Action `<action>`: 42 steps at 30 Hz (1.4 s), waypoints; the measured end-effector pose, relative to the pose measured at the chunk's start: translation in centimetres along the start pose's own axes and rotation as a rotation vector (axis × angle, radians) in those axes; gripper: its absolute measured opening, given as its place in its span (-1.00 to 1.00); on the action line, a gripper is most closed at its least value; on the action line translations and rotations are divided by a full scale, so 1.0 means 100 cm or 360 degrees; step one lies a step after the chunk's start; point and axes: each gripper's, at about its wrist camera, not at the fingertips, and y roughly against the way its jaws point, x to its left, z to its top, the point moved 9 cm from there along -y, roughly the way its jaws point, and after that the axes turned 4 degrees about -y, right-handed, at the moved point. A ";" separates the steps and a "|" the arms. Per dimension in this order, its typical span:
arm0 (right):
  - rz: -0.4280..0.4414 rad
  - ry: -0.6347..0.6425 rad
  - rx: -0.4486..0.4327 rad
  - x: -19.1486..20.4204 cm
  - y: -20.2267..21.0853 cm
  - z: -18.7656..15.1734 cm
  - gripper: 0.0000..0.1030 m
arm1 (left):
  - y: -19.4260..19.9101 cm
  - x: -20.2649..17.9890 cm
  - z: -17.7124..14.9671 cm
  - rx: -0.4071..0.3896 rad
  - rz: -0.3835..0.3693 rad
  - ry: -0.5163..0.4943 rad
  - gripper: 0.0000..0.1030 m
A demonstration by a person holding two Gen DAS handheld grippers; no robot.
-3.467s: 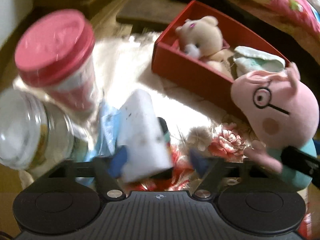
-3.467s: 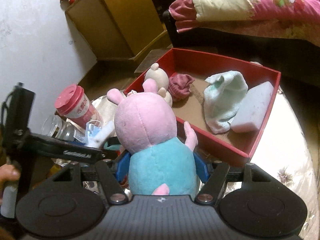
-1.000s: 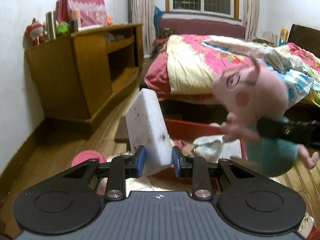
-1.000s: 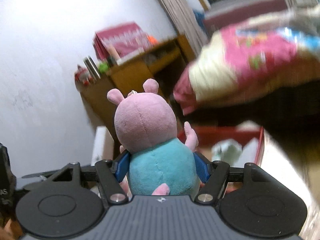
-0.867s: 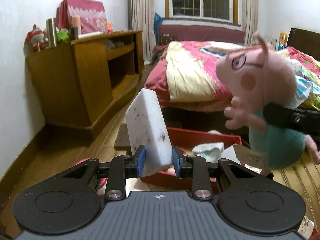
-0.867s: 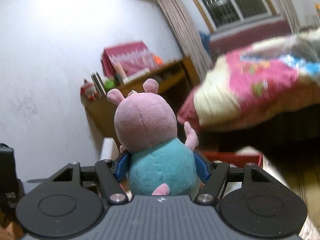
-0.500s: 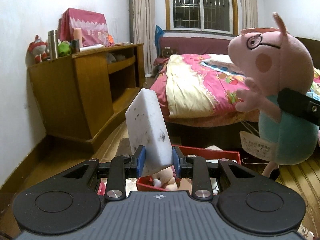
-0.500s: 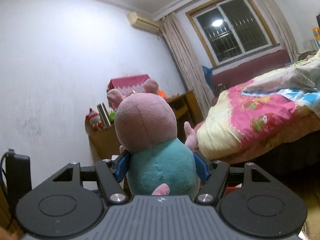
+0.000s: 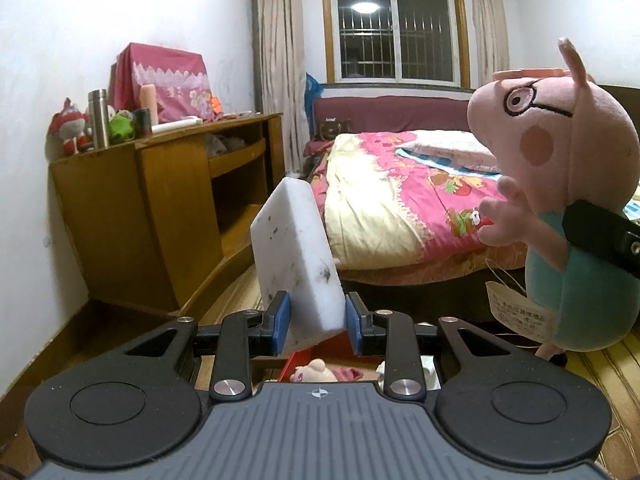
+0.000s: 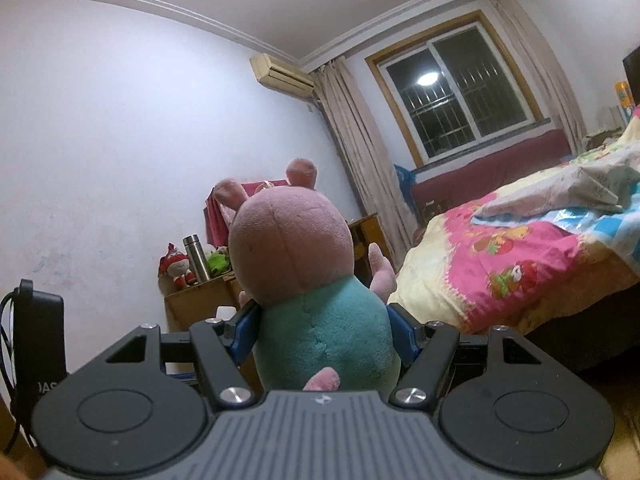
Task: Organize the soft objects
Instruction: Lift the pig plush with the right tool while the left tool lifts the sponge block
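My left gripper [image 9: 316,320] is shut on a white sponge block [image 9: 294,256] that stands tilted up between the blue pads, lifted well above the floor. Just under the sponge, a corner of the red box [image 9: 296,360] shows with a small beige plush [image 9: 314,370] inside. My right gripper [image 10: 326,336] is shut on the teal body of a pink pig plush [image 10: 304,272], seen from behind and held upright. The same pig plush [image 9: 560,184] appears at the right of the left wrist view, with a black finger [image 9: 600,236] of the right gripper across its body.
A wooden cabinet [image 9: 160,208] with a steel flask [image 9: 98,118] and small toys stands along the left wall. A bed with a pink and yellow quilt [image 9: 400,208] fills the middle and right. Behind it is a barred window [image 9: 394,30]. The floor is wood.
Both grippers have risen with their loads and tilted upward. The red box has sunk to the bottom of the left wrist view, and the right wrist view now shows wall, ceiling and window.
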 end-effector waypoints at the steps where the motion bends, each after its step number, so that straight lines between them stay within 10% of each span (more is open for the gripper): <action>1: -0.0008 0.0009 -0.0014 -0.001 0.000 0.001 -0.24 | -0.001 -0.001 0.001 -0.0005 0.0000 -0.0008 -0.41; 42: -0.0231 0.0242 0.0015 -0.042 -0.087 -0.014 -0.24 | -0.103 -0.022 -0.004 0.0105 -0.0024 -0.0076 -0.40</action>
